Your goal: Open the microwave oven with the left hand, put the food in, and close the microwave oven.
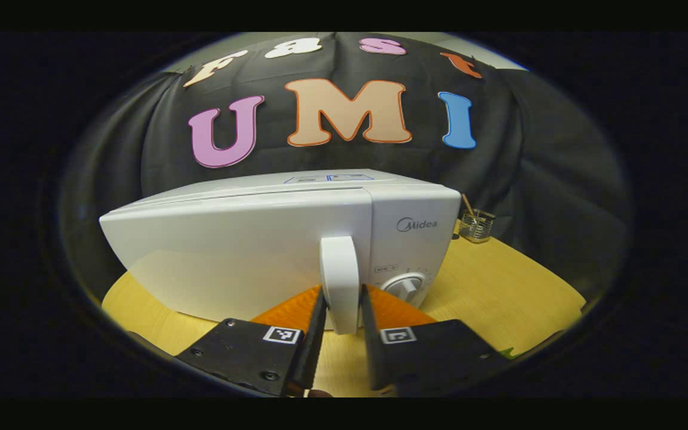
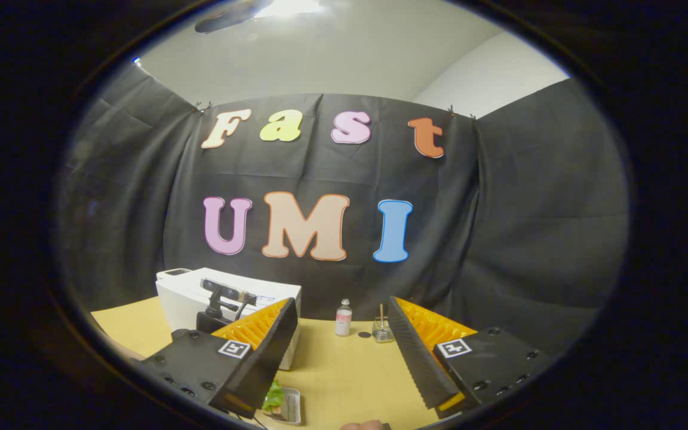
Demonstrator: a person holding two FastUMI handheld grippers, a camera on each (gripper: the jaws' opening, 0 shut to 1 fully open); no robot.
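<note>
Two tools are at work. The left tool (image 1: 340, 310) pinches the handle (image 1: 340, 283) of the microwave (image 1: 248, 251), which sits on the desk (image 1: 499, 280) with its door shut. The right tool (image 2: 341, 352) hangs spread and empty above the near desk, where the food (image 2: 273, 396) waits on a small tray (image 2: 291, 407). Opening, loading and closing all appear left to do.

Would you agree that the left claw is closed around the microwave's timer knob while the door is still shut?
Not quite: in the left gripper view the left claw is closed around the door handle, not the timer knob, which sits untouched to its right. The microwave door is indeed still shut.
</note>
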